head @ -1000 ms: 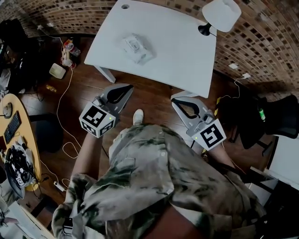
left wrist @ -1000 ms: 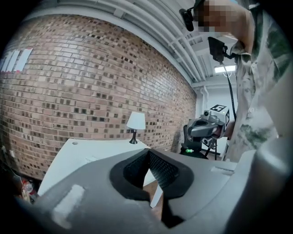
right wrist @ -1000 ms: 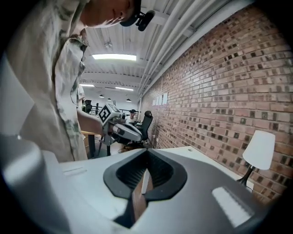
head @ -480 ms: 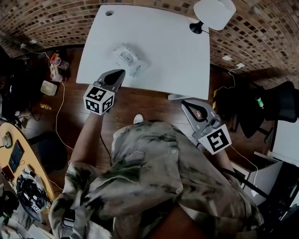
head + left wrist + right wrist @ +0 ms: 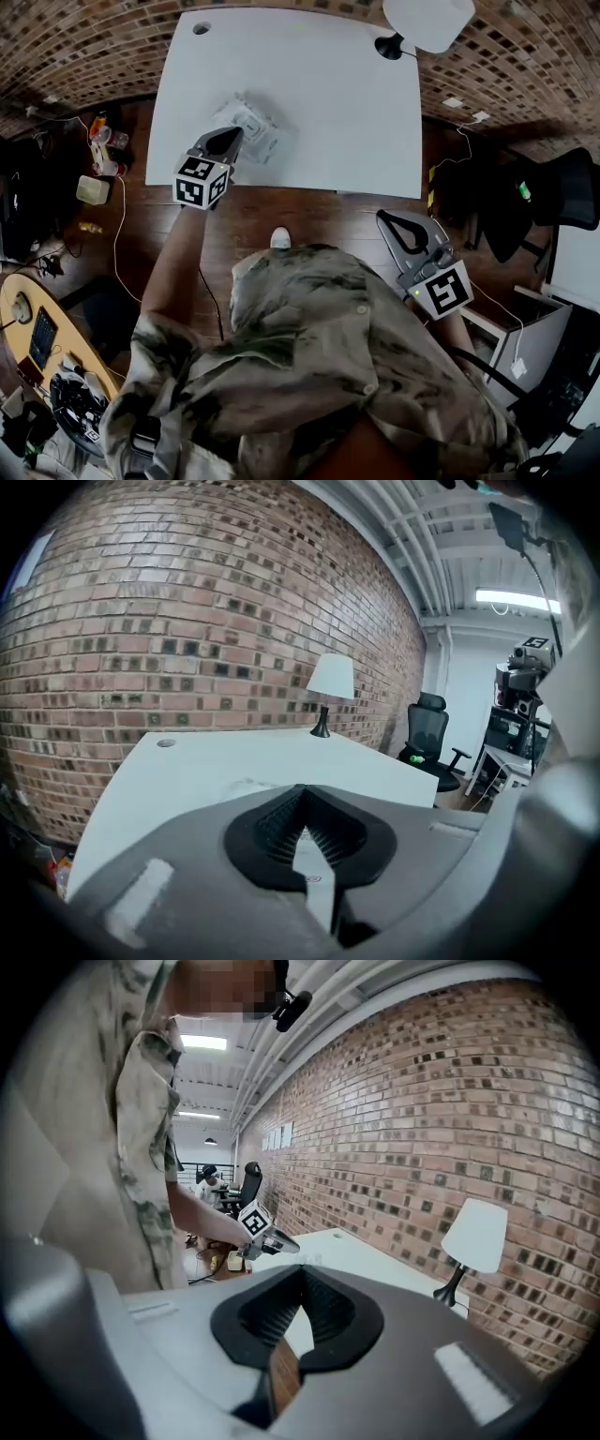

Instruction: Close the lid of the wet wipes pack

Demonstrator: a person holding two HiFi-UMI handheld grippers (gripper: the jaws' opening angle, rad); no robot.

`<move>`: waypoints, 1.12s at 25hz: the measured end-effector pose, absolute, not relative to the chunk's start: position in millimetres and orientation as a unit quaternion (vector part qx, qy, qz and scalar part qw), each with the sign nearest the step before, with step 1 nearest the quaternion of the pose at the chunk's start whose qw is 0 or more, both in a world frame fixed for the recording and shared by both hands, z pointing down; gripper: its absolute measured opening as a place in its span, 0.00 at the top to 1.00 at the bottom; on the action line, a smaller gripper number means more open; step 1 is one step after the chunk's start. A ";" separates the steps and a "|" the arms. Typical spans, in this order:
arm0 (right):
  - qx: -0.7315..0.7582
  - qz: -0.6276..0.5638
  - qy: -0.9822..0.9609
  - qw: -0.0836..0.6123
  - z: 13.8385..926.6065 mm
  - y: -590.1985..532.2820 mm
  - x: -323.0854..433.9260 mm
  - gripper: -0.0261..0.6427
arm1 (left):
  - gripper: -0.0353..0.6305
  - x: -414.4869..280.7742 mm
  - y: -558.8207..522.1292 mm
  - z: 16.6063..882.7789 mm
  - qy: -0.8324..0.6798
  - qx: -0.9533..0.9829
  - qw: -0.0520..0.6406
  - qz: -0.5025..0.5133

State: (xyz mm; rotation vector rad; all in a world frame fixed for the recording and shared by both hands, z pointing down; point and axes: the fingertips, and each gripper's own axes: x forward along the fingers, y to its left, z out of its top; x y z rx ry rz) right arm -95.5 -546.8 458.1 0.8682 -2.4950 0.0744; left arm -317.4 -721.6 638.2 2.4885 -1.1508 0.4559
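Tools both clenched, empty — left tool (image 5: 226, 140) at wet wipes pack (image 5: 257, 126), upper left; right tool (image 5: 391, 219) off surface (image 5: 337, 94).

Head view looks steeply down; gripper views (low, level) share the table (image 5: 328, 94).

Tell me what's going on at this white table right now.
A person stands at the white table, a gripper in each hand. The left gripper, jaws together and empty, is at the wet wipes pack near the table's front edge. The right gripper, also shut and empty, is off the table at the person's side.
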 end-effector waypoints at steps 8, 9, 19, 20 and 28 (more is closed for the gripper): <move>0.328 0.039 -0.906 0.264 463.6 -555.4 -91.0 0.95 | 0.95 -299.5 -744.3 656.2 -0.384 0.887 0.178 0.184; 0.329 0.041 -0.906 0.265 464.0 -556.2 -90.6 0.95 | 0.95 -298.6 -746.1 659.5 -0.383 0.886 0.179 0.192; 0.333 0.056 -0.902 0.267 471.0 -559.0 -88.6 0.95 | 0.95 -293.8 -752.3 679.9 -0.379 0.870 0.182 0.258; 0.334 0.059 -0.902 0.267 471.4 -559.4 -88.7 0.95 | 0.95 -293.1 -752.4 681.4 -0.379 0.868 0.181 0.265; 0.326 0.060 -0.906 0.265 474.2 -557.8 -89.5 0.95 | 0.94 -289.7 -753.0 689.1 -0.379 0.855 0.185 0.303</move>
